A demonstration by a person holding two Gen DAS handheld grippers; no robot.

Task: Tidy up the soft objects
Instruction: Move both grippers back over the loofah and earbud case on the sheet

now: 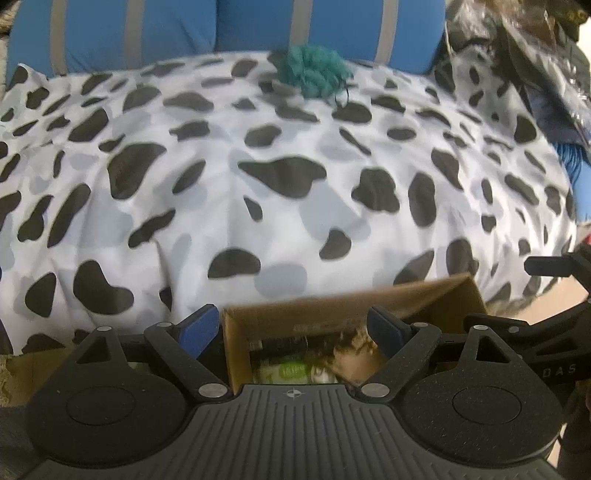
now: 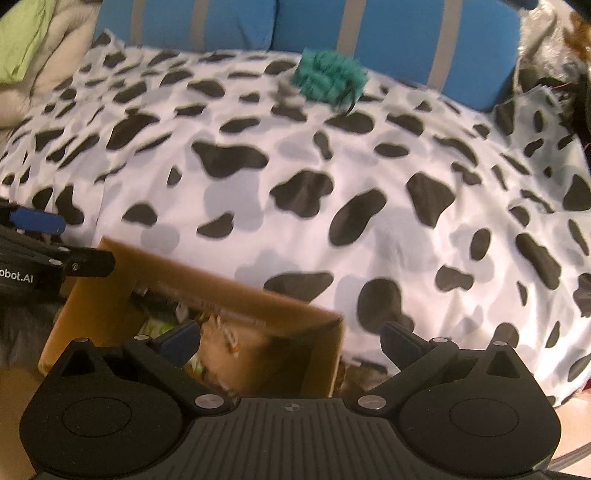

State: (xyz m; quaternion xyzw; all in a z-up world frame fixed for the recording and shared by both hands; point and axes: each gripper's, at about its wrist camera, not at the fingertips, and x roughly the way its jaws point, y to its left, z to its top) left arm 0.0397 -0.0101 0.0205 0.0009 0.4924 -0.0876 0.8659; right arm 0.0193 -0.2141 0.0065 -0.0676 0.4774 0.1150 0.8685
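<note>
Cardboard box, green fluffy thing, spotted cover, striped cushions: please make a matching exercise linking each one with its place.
Things:
1. cardboard box
2. green fluffy thing
3. spotted cover
4. striped cushions

Places:
A. at the far edge of the cover
B. behind everything, at the back
C. nearest, under both open grippers
D. spread wide across the middle

Pairs: 1-C, 2-A, 3-D, 4-B
</note>
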